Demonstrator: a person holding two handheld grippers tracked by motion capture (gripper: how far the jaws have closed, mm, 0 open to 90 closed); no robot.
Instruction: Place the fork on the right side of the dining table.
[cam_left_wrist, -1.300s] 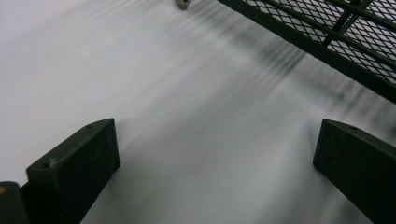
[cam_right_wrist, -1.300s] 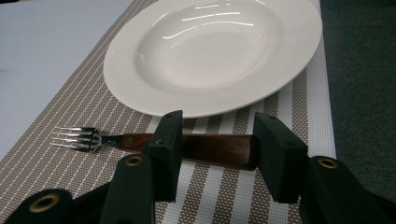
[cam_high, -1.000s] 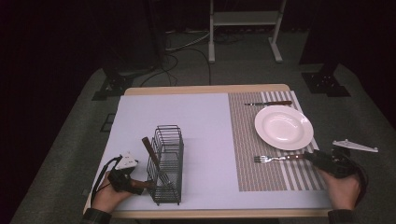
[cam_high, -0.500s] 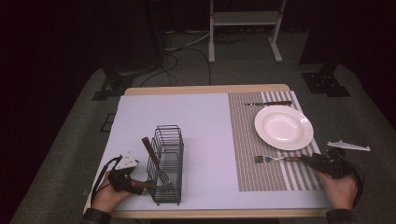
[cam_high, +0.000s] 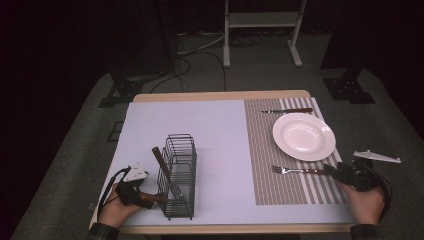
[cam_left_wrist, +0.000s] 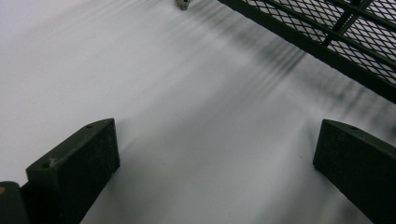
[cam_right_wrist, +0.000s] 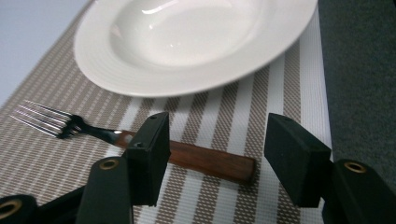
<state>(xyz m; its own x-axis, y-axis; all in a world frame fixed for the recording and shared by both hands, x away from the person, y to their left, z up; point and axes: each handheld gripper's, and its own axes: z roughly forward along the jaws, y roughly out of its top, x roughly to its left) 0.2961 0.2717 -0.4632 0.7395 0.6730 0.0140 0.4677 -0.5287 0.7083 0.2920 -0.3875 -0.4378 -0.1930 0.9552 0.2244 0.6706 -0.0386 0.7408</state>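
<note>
The right gripper (cam_right_wrist: 215, 156) rests low over the brown-and-white striped woven placemat (cam_right_wrist: 224, 116) at the worktop's right edge, and its jaws have just been opening: they now stand about half apart, with the wooden handle of the steel fork (cam_right_wrist: 205, 161) lying flat on the mat between them, neither pad pressing on it. The handle's blunt end lies just short of the jaw on the right in the right gripper view, while the shaft passes behind the other jaw and the tines point away to the left. In the high view the fork (cam_high: 300, 170) stretches away from the right gripper (cam_high: 345, 172) toward the middle of the worktop. Just beyond the gripper, past the fork, sits the round white ceramic plate (cam_right_wrist: 187, 42), and beyond the plate a wooden-handled knife (cam_high: 287, 110) lies along the mat's far edge. The left gripper (cam_left_wrist: 215, 172) hovers close over the pale lilac worktop cover (cam_left_wrist: 163, 93), its jaws spread wide with nothing between them. Just ahead of it to the right stands the black wire cutlery basket (cam_left_wrist: 327, 32), with a dark-handled utensil (cam_high: 161, 162) leaning inside it. In the high view the left gripper (cam_high: 131, 191) sits beside the basket's near left corner.
</note>
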